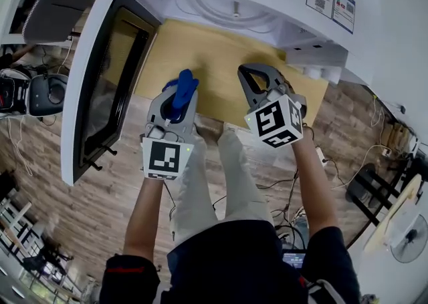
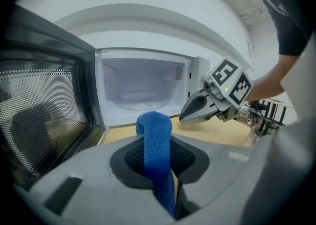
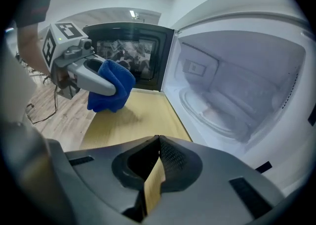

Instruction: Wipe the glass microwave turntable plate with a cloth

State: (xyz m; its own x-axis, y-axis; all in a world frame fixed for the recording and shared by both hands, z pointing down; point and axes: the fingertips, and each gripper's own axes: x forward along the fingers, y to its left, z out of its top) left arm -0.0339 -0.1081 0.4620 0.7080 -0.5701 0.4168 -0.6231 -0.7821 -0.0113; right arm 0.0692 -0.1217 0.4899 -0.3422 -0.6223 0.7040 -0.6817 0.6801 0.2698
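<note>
The glass turntable plate [image 2: 138,101] lies inside the open microwave [image 1: 374,35]; in the right gripper view the plate [image 3: 212,115] is at the right, low in the cavity. My left gripper [image 2: 155,131] is shut on a blue cloth [image 2: 156,142] that sticks up between its jaws. It hovers over the wooden tabletop [image 1: 214,55] in front of the cavity, apart from the plate. My right gripper [image 3: 158,141] is shut with nothing in it, beside the left one [image 3: 116,90] and nearer the cavity. Both grippers show from above, left [image 1: 180,90] and right [image 1: 251,77].
The microwave door [image 1: 100,82] stands swung open at the left, close to the left gripper. Cables [image 1: 348,169] and a black stand [image 1: 371,192] lie on the wood-pattern floor at the right. A chair [image 1: 40,92] stands at the far left.
</note>
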